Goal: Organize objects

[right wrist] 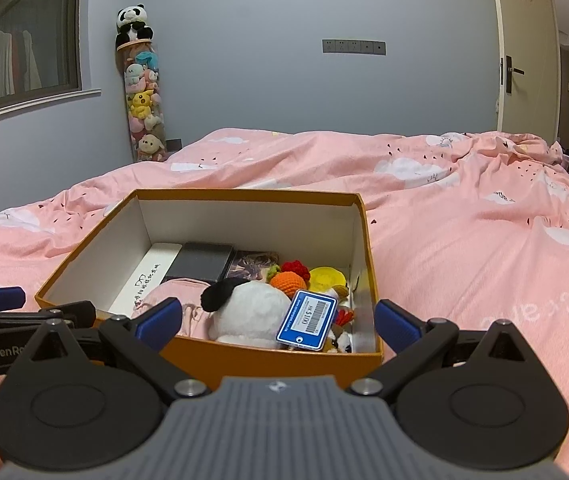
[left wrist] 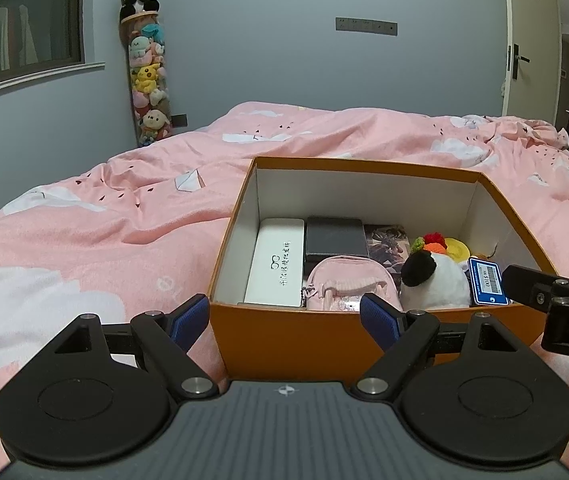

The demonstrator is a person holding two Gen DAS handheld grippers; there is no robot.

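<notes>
A pink cloud-print duvet (left wrist: 124, 208) fills your left wrist view, with the orange box (left wrist: 284, 336) at lower centre; your left gripper (left wrist: 284, 316) hangs wide open and empty before its near wall, a white glasses case (left wrist: 272, 268) inside. In your right wrist view, the box (right wrist: 244, 354) sits lower left, a blue card (right wrist: 308, 320) leaning on the panda plush (right wrist: 252, 312); your right gripper (right wrist: 278, 320) gapes empty.

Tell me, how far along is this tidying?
Mostly done, it seems: the orange box already holds a white case, pink pouch, panda plush and blue card. Left gripper and right gripper are open, holding nothing. No loose items show on the bed.
</notes>
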